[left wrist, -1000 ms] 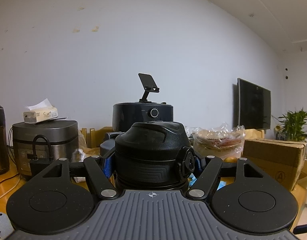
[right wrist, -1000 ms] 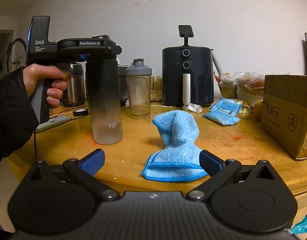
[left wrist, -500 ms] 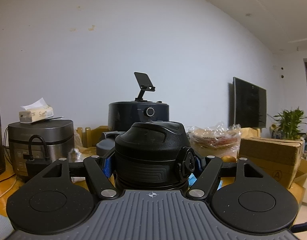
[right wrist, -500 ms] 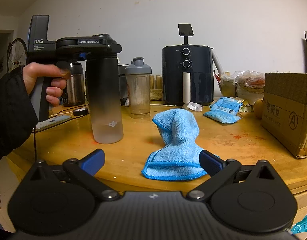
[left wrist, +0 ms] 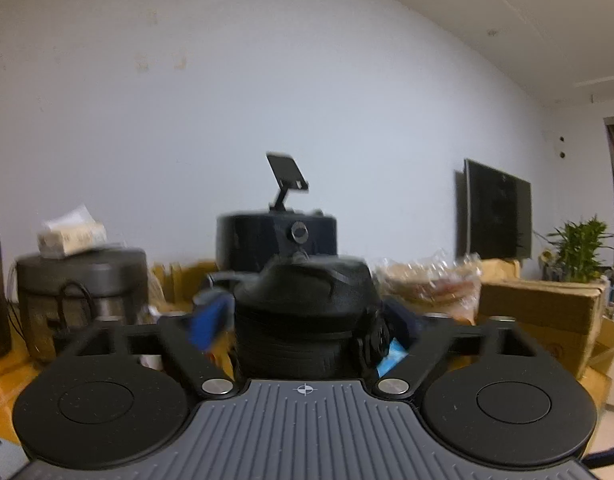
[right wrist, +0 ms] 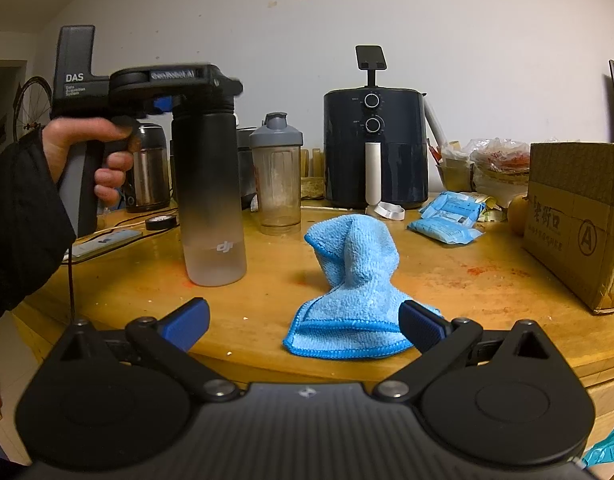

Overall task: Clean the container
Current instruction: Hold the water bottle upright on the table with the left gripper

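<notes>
A tall bottle (right wrist: pixel 209 204), black at the top and frosted clear at the base, stands on the round wooden table (right wrist: pixel 447 284). My left gripper (left wrist: pixel 307 316) is around its black lid (left wrist: pixel 307 296); the view is blurred and the left blue pad (left wrist: pixel 209 320) stands apart from the lid. In the right wrist view the left gripper (right wrist: pixel 195 98) sits at the bottle's top. A crumpled blue cloth (right wrist: pixel 351 284) lies on the table right in front of my right gripper (right wrist: pixel 303 324), which is open and empty at the near edge.
Behind the bottle stand a grey-lidded shaker cup (right wrist: pixel 278 176), a black air fryer (right wrist: pixel 373 148) and a steel kettle (right wrist: pixel 149 168). A cardboard box (right wrist: pixel 579 216) sits at the right, blue packets (right wrist: pixel 451 220) behind the cloth, black tape (right wrist: pixel 161 222) and a phone (right wrist: pixel 103 240) at the left.
The left gripper's jaws have spread off the bottle lid and the left view has gone blurred and shifted. The bottle stands on the table. The right gripper and the cloth have not moved.
</notes>
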Tool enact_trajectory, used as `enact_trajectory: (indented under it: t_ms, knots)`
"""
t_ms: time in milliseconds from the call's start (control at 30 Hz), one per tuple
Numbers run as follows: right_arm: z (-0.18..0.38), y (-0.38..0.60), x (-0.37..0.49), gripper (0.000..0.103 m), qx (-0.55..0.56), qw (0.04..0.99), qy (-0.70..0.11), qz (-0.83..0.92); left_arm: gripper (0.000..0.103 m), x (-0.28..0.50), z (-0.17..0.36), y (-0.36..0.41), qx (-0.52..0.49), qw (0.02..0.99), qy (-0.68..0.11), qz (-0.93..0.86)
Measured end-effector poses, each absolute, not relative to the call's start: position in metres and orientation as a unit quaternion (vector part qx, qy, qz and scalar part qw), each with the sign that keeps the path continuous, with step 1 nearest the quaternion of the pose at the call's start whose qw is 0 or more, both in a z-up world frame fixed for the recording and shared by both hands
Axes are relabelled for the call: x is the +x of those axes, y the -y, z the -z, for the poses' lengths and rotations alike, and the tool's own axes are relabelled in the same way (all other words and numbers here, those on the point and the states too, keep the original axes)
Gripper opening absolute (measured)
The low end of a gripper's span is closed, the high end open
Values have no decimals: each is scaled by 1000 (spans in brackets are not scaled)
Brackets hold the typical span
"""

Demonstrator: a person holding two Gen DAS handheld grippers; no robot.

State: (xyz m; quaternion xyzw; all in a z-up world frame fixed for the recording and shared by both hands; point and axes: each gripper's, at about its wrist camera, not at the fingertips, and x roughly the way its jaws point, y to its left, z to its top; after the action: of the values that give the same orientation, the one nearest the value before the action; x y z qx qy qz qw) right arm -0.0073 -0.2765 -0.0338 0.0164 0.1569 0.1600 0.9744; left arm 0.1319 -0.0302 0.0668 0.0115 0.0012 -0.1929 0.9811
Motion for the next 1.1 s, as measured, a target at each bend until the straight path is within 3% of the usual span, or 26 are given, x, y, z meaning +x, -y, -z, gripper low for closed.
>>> enact_trajectory:
  t_ms: [1100]
  knots:
    - [32,278,-3,103,18,974,-161,-162,96,129,-71,52,8,995,-31,91]
